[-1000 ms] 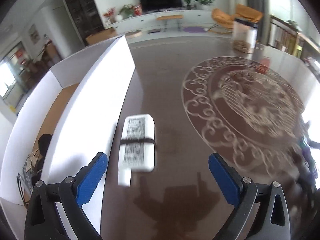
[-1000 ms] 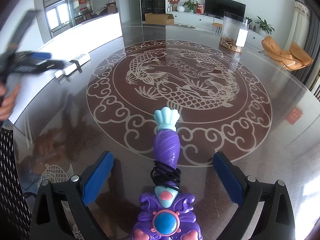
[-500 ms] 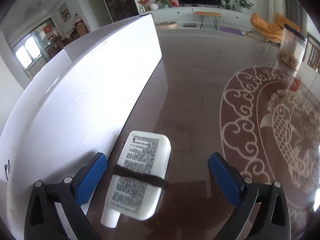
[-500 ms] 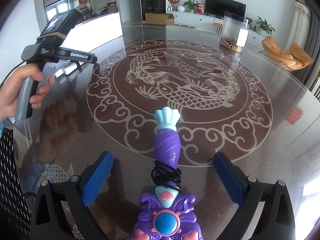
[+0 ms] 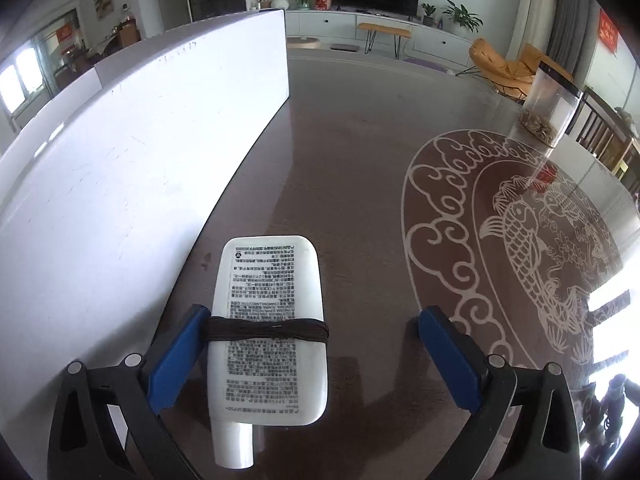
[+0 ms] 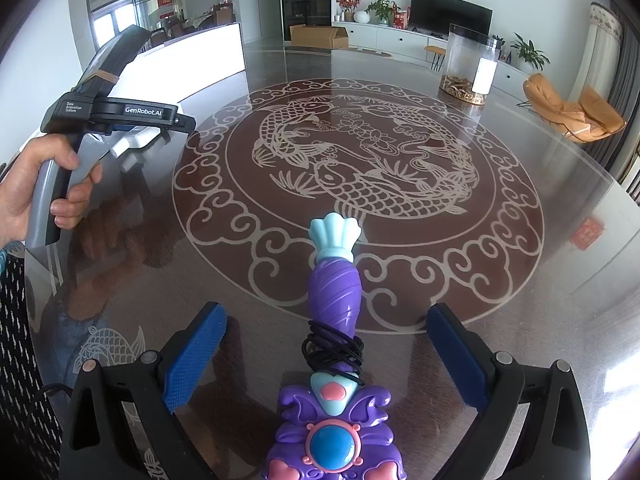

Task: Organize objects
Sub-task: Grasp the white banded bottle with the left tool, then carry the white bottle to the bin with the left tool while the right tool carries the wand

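Observation:
A white tube [image 5: 272,320] with black print and a dark thread band lies flat on the glass table, cap toward me. My left gripper [image 5: 316,344] is open around it, the left pad touching or almost touching the tube's side, the right pad well apart. In the right wrist view the tube's cap [image 6: 124,146] shows under the hand-held left gripper body [image 6: 116,112]. A purple toy wand [image 6: 334,320] with a light-blue shell tip and a black cord around its handle lies between the open pads of my right gripper [image 6: 324,356], touching neither.
A white board wall [image 5: 132,160] stands along the table's left edge, close beside the tube. A clear cylinder jar [image 6: 470,64] stands at the far side; it also shows in the left wrist view [image 5: 546,104]. The table [image 6: 400,160] carries a fish pattern.
My left gripper has moved forward and down so the tube now lies between its pads. The right gripper and the wand have not moved.

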Demonstrator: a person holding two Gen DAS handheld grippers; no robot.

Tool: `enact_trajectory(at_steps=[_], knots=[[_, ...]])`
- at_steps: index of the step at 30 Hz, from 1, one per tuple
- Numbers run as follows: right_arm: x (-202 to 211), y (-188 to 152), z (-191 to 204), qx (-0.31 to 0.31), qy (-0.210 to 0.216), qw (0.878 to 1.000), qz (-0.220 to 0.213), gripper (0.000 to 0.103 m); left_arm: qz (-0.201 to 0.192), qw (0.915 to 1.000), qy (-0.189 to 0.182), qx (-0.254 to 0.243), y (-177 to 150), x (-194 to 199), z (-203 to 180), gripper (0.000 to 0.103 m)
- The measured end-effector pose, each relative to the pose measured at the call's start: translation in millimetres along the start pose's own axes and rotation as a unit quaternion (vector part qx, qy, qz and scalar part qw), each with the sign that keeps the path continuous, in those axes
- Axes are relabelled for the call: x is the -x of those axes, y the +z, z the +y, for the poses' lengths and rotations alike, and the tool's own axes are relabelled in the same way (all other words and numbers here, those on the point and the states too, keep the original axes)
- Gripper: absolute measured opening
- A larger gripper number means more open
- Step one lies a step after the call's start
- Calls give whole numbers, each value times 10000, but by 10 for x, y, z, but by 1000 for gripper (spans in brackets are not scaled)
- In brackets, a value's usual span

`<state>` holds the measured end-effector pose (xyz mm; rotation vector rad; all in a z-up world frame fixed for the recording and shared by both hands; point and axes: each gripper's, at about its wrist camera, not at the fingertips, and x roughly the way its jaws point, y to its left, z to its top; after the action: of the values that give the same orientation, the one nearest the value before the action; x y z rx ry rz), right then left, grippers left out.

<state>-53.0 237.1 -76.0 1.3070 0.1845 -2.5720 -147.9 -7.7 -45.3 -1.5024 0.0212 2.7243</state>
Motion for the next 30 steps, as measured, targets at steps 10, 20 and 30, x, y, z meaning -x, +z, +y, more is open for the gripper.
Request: enact_trajectory(at_steps=[10,20,30], knots=[[-3,3,-4,3,3,10000,3,100,-240,9997,78,3,-22,94,-16,70],[40,113,-80,-125,445,9984,325,100,-497,9986,-142,-107,-359,333,-63,53],[106,344,-80,120,365,9966,731,23,-1188,9904,-698,53,-741,1235,108,53]])
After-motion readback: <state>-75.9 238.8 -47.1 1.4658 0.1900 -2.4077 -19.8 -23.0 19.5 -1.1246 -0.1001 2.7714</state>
